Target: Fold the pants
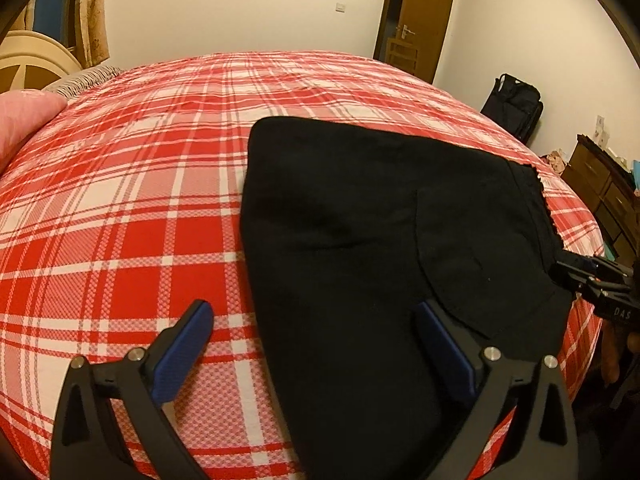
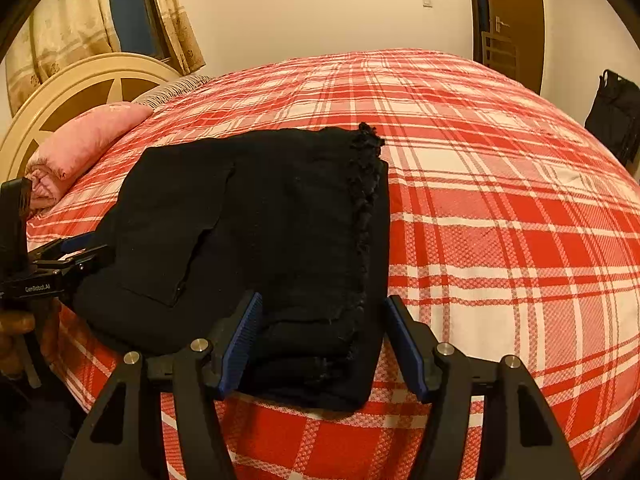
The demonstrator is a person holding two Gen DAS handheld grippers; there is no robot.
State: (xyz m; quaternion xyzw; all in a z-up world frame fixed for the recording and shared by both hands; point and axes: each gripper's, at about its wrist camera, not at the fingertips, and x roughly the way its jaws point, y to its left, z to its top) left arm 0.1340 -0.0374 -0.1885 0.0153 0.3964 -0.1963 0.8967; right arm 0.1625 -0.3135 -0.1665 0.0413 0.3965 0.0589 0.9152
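On plaid bedspread (image 2: 500,208), folded black pants (image 2: 256,240), fringed edge

One pair of black fabric pants (image 2: 248,240), folded into a stack. One bed with a red-and-white plaid cover (image 2: 500,208). One pink pillow (image 2: 80,140). One striped grey pillow (image 2: 176,88). One cream curved wooden headboard (image 2: 80,80). Two black two-finger grippers with blue pads: left gripper (image 1: 316,320), right gripper (image 2: 324,312). One brown wooden door (image 1: 424,16). One black bag (image 1: 516,104) against the wall. One dark wooden drawer chest (image 1: 600,192). One white wall switch (image 1: 340,7).
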